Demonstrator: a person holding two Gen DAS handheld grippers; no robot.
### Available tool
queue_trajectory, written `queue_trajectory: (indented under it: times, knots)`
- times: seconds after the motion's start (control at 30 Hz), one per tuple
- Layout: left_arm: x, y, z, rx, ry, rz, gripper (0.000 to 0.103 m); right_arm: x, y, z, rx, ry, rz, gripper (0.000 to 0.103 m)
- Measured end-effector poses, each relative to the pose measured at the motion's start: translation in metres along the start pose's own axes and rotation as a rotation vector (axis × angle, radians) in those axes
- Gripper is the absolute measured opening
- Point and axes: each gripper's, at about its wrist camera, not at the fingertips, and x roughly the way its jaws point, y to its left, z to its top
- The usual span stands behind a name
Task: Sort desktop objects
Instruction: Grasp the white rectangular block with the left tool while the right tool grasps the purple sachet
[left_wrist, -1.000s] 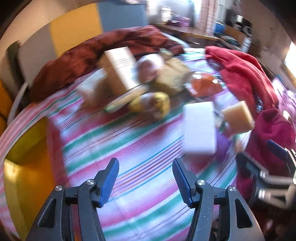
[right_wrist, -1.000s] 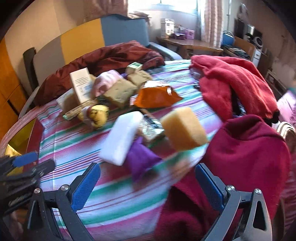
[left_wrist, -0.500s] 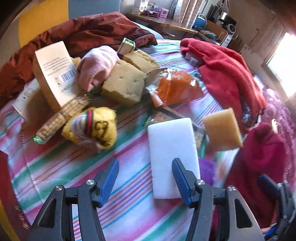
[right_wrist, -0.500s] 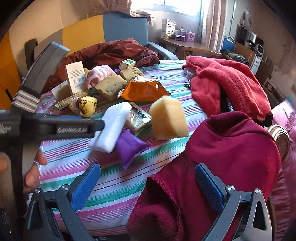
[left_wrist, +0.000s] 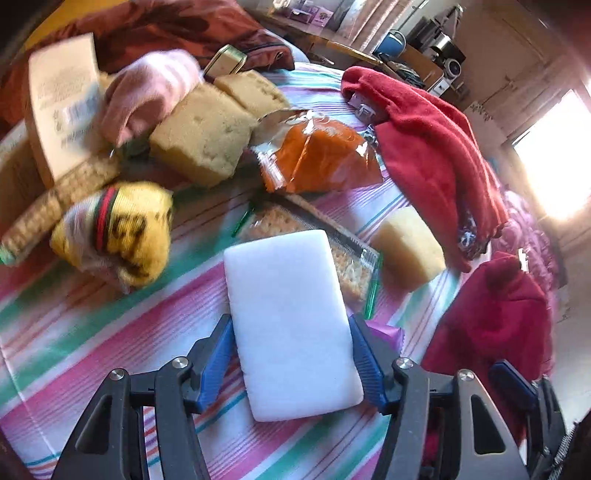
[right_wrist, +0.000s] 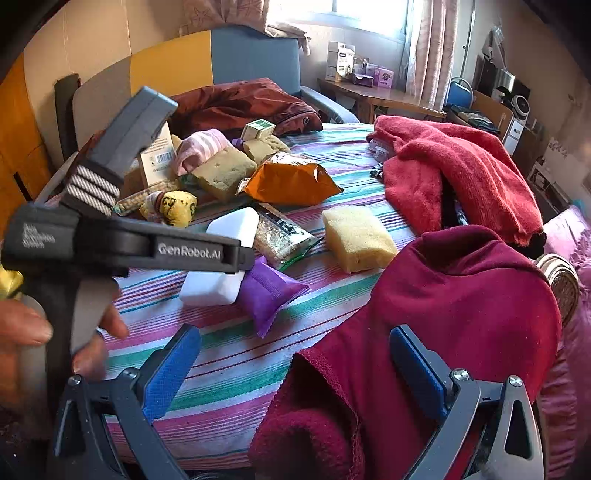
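Observation:
A white foam block (left_wrist: 291, 321) lies on the striped tablecloth (left_wrist: 110, 332). My left gripper (left_wrist: 291, 354) is open with a blue pad on each side of the block's near end; contact is unclear. The block also shows in the right wrist view (right_wrist: 221, 258), partly behind the left gripper's body (right_wrist: 125, 243). My right gripper (right_wrist: 295, 365) is open and empty over a dark red garment (right_wrist: 443, 325) at the table's near edge. A yellow sponge (right_wrist: 358, 238), a purple sachet (right_wrist: 269, 291) and a cracker packet (right_wrist: 280, 236) lie beside the block.
Further back lie an orange snack bag (left_wrist: 321, 155), two tan sponges (left_wrist: 203, 136), a yellow sock ball (left_wrist: 118, 232), a pink sock (left_wrist: 147, 88), a corn cob (left_wrist: 55, 199) and a cardboard box (left_wrist: 62, 107). A red towel (right_wrist: 461, 166) lies at the right.
My left gripper has moved forward so the white block now sits between its pads. The right gripper has barely moved.

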Motion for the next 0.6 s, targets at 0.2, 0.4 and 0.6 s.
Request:
queue_trajectory:
  times: [0.2, 0.4, 0.6]
  knots:
    - [-0.018, 0.018, -0.016, 0.034, -0.016, 0.085, 0.059, 0.001, 0.009, 0.002, -0.045, -0.015, 0.017, 0.091]
    - [-0.035, 0.027, -0.043, 0.120, -0.044, 0.198, 0.060, 0.024, 0.022, 0.013, -0.086, 0.032, 0.092, 0.070]
    - [-0.045, 0.037, -0.060, 0.144, -0.074, 0.248, 0.061, 0.050, 0.022, 0.032, -0.107, 0.068, 0.070, 0.075]
